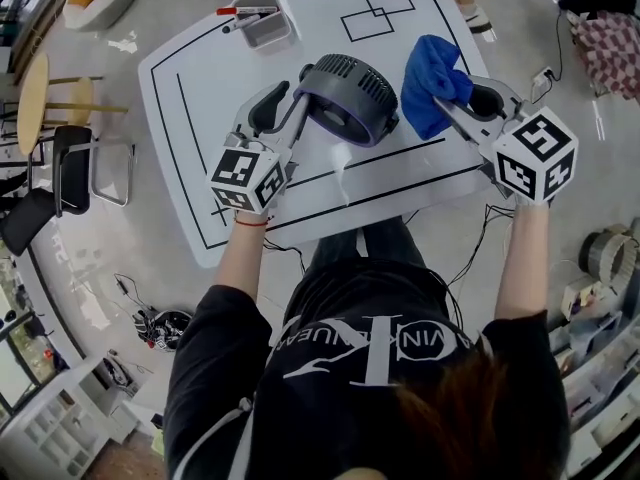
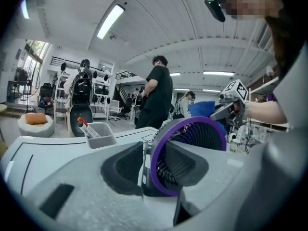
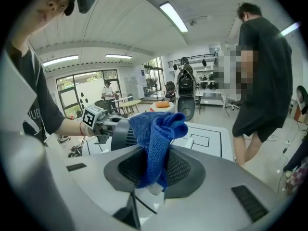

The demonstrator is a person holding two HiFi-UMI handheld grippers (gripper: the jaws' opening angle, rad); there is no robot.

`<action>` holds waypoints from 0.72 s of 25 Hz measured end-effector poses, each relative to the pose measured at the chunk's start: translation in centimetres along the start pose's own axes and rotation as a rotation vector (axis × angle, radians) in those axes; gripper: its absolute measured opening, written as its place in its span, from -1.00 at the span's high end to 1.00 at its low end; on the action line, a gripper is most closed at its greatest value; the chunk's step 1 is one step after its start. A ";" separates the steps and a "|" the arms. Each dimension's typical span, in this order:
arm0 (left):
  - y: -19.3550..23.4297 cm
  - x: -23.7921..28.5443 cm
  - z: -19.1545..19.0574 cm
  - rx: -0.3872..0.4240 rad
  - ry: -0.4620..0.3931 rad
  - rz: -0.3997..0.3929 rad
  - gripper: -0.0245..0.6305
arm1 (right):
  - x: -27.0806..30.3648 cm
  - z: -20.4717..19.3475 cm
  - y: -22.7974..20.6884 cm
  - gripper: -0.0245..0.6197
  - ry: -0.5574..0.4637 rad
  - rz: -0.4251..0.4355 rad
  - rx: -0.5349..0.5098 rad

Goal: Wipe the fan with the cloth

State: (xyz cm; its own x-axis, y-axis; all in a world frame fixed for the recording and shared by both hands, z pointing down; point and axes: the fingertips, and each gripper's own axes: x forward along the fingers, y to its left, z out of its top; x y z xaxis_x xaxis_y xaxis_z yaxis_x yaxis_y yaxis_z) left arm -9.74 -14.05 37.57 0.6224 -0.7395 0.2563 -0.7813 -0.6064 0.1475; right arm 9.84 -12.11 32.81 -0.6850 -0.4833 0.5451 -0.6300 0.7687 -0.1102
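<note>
The dark grey fan (image 1: 345, 98) with a purple front ring lies tilted on the white table (image 1: 200, 88). My left gripper (image 1: 290, 106) holds it from the left. In the left gripper view the purple ring (image 2: 192, 138) sits between the two pads, and the left gripper (image 2: 151, 166) is shut on it. Just right of the fan, my right gripper (image 1: 455, 103) is shut on a bunched blue cloth (image 1: 430, 83). In the right gripper view the cloth (image 3: 156, 138) sticks up out of the right gripper (image 3: 154, 170), with the fan (image 3: 122, 134) close behind it.
A grey tray (image 1: 265, 23) with pens stands at the table's far edge, also seen as the tray (image 2: 98, 136) in the left gripper view. A person in black (image 3: 260, 81) stands beyond the table. A black chair (image 1: 70, 168) is on the floor at left.
</note>
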 end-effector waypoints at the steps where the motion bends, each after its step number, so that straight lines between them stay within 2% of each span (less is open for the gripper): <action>1: -0.2 -0.2 0.3 0.008 -0.014 -0.012 0.46 | -0.1 0.3 -0.6 0.62 -0.002 -0.019 -0.025; 3: -0.4 -0.8 0.7 0.038 -0.032 -0.015 0.45 | 0.1 0.9 -1.3 0.62 0.001 -0.039 -0.094; 5: -0.4 -1.0 0.9 0.068 -0.036 -0.003 0.37 | 0.5 1.6 -1.2 0.62 -0.013 -0.001 -0.147; 8: -0.6 -0.7 0.8 0.106 -0.009 0.017 0.33 | 1.6 2.1 -0.3 0.62 -0.041 0.113 -0.186; 13: -1.3 0.2 0.8 0.164 0.011 0.035 0.33 | 3.1 1.9 -1.0 0.62 -0.079 0.221 -0.194; 18: -1.1 0.5 1.1 0.200 0.007 0.048 0.33 | 3.9 2.3 -0.2 0.62 -0.141 0.451 -0.188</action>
State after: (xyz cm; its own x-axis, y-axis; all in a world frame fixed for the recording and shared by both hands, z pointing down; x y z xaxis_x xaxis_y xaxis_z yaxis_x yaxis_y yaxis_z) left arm -8.47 -14.06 36.53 0.5836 -0.7674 0.2657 -0.7849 -0.6169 -0.0577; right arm 6.47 -15.11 33.01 -0.9244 -0.1280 0.3592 -0.1925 0.9698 -0.1500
